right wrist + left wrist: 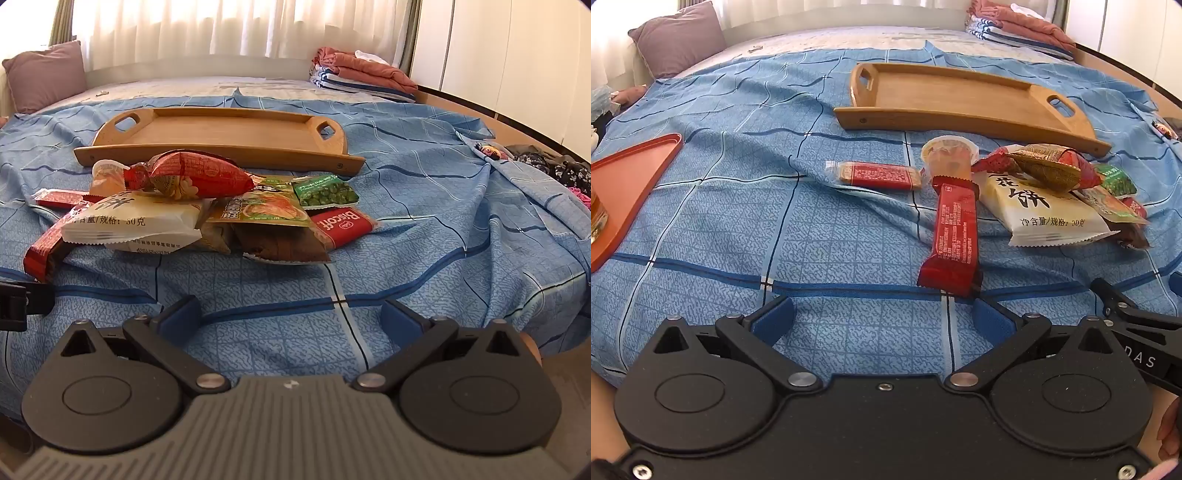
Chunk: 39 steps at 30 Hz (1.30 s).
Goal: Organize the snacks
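Left gripper [882,319]: spread wide, nothing held.
Right gripper [291,317]: spread wide, nothing held.
Snack pile [177,210]: heaped mid-bed [406,258].
Wooden tray [221,134]: lying behind the pile.

Support: bed covered by a blue checked cotton sheet [738,229].
Far centre: empty rectangular bamboo tray with cut-out handles [945,94].
Left edge: orange plastic tray [631,177].
Right of centre: heap of wrapped snacks [192,206], with a long red foil bar [955,236] nearest.
Far corners: mauve cushion [677,37]; folded towels [1019,27].
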### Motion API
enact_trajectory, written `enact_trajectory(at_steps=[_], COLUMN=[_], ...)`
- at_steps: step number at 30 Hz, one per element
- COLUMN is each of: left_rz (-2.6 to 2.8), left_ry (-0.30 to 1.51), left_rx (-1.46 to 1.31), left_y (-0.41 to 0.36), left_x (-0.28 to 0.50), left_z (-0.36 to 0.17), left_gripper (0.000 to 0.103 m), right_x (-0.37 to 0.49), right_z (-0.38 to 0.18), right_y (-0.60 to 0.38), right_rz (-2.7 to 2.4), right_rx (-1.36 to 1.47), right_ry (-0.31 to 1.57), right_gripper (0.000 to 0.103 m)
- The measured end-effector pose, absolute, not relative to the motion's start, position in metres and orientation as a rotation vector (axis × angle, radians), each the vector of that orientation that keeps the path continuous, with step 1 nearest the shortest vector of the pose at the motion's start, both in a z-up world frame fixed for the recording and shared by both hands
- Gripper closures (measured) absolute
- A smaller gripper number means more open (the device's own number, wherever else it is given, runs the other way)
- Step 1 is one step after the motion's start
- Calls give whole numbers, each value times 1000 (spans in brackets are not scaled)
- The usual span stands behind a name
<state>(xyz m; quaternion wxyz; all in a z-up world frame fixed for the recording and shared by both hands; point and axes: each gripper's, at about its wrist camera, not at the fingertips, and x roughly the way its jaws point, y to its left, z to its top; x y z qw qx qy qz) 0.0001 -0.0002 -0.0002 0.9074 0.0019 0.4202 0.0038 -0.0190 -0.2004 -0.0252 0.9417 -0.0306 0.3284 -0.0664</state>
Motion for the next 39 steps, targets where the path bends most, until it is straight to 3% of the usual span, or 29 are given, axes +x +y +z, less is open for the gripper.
enact_trajectory(at_steps=[39], left_rz=[12], left_ry=[867], left_rx=[14], left_y=[0], left_x=[1], left_z=[-1], left_gripper=[0], right_x=[-20], right_z=[-26], right_y=[-199], right_rz=[-137], right_rx=[-67], right_ry=[665], right_gripper=[0])
